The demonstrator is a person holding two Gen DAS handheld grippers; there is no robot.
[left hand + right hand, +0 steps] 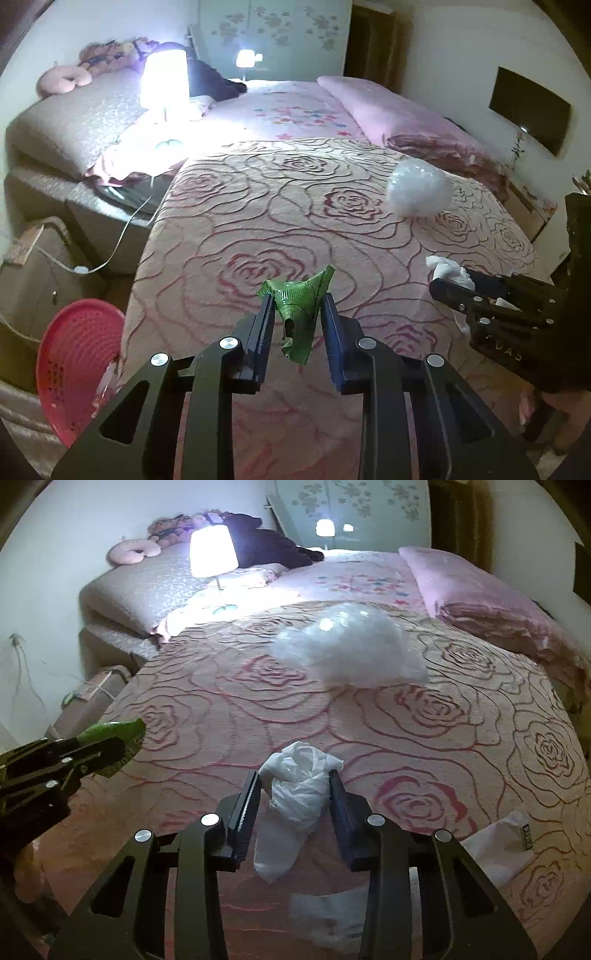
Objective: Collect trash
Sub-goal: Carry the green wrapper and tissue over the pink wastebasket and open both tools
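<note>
Left tool (297, 308): squeezed tight on the green wrapper (301, 314).
Green wrapper: crumpled and shiny; it stands up and down between the pads, top corner leaning right, above the rose bed cover (258, 206).
Right tool (295, 792): pinches the white tissue (299, 790).
White tissue: wrinkled, hangs long end down, over the bed.
Clear bag (351, 646): puffy, farther back on the bed.
Red basket (74, 369): beside the bed, left.
</note>
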